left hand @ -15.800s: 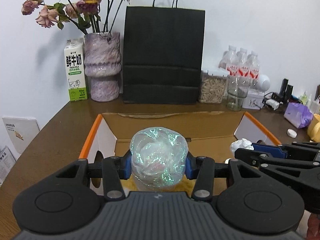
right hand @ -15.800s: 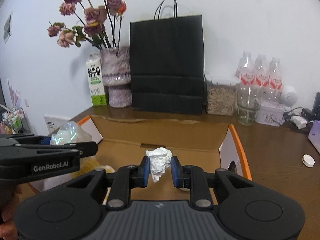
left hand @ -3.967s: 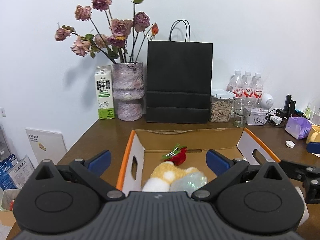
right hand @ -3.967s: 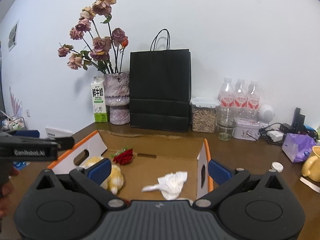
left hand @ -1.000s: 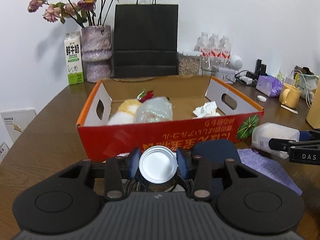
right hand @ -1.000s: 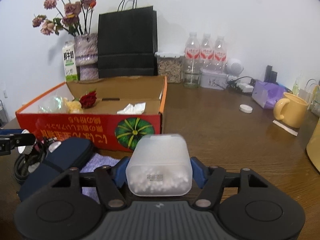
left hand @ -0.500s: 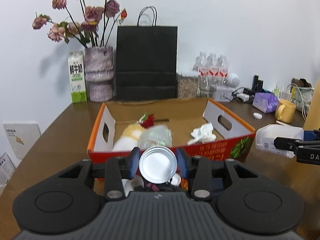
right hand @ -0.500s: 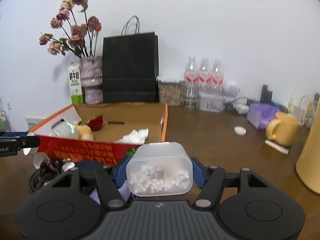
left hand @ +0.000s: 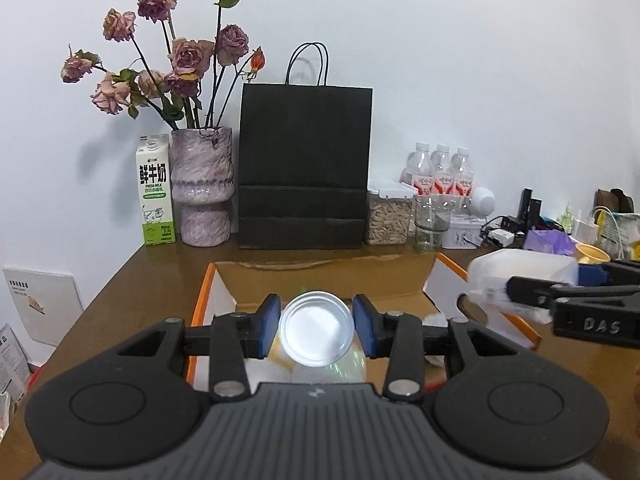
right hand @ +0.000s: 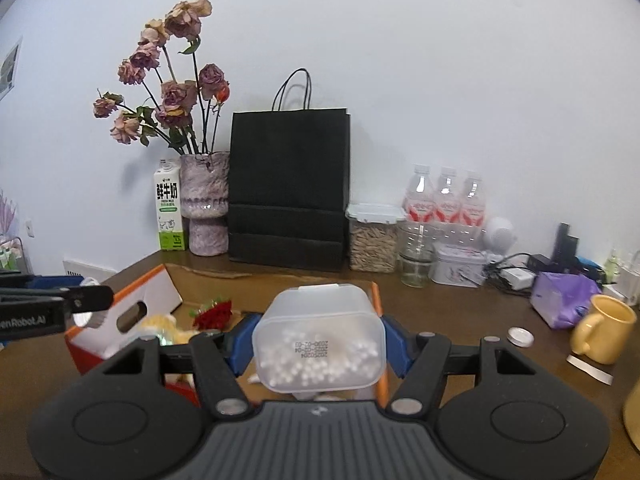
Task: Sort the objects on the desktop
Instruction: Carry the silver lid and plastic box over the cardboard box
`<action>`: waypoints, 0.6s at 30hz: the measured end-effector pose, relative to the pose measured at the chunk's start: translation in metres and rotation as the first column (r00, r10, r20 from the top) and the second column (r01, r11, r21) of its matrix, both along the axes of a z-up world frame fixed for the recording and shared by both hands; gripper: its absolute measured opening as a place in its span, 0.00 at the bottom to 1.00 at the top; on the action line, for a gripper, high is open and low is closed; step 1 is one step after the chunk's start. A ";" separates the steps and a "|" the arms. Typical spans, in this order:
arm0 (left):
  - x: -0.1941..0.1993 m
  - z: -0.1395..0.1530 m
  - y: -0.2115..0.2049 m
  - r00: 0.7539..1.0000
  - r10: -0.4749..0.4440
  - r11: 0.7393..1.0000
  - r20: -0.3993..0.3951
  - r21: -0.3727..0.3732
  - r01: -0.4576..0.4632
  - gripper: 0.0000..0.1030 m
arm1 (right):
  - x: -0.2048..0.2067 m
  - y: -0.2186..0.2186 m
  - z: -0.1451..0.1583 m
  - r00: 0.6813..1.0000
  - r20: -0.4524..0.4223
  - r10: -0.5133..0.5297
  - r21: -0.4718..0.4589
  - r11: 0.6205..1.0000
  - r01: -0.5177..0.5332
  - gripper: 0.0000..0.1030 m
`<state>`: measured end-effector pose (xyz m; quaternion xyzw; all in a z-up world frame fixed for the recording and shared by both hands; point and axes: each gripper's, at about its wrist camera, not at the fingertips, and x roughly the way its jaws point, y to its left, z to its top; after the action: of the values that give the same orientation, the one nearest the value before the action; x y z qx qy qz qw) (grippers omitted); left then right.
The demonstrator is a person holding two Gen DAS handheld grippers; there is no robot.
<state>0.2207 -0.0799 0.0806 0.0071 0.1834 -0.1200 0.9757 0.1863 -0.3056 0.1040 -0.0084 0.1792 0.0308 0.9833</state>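
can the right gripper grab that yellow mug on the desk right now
Probably not yet: the right gripper is shut on the cotton swab box, so its jaws are full. The yellow mug itself stands unobstructed.

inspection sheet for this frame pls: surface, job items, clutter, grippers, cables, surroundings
Surface: brown wooden table.
Job's things: open cardboard box holding a red rose and a yellow plush; round tin; translucent tub of white beads.
Clutter: yellow mug, white cap, purple pack, bottles, jar.
Grippers: left gripper shut on the tin; right gripper shut on the tub, both over the box.
Cables: dark leads at the charger.
Surroundings: white wall, black bag, vase, milk carton.
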 end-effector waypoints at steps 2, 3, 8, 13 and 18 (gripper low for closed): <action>0.014 0.001 -0.001 1.000 0.008 1.000 -0.003 -0.004 -0.008 0.39 | 0.018 0.005 -0.001 1.000 -0.007 0.009 0.009 1.000 -0.009 0.61; 0.021 0.001 -0.002 1.000 0.014 1.000 0.000 -0.003 -0.014 0.39 | 0.027 0.008 -0.002 1.000 -0.012 0.014 0.011 1.000 -0.014 0.61; 0.059 -0.001 -0.008 0.999 0.041 0.999 -0.009 -0.002 -0.041 0.39 | 0.073 0.020 -0.011 0.999 -0.030 0.029 0.017 0.999 -0.029 0.61; 0.092 -0.015 -0.008 0.996 0.077 0.997 -0.054 0.002 -0.077 0.39 | 0.107 0.025 -0.027 0.997 -0.063 0.036 0.017 0.999 -0.035 0.61; 0.110 -0.035 -0.007 0.988 0.104 0.994 -0.118 0.022 -0.103 0.39 | 0.125 0.025 -0.052 0.990 -0.130 0.052 0.011 0.999 -0.051 0.61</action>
<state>0.3312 -0.0865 0.0454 -0.0019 0.2422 -0.0679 0.9678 0.3111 -0.2801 0.0519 -0.0071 0.2424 0.0572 0.9685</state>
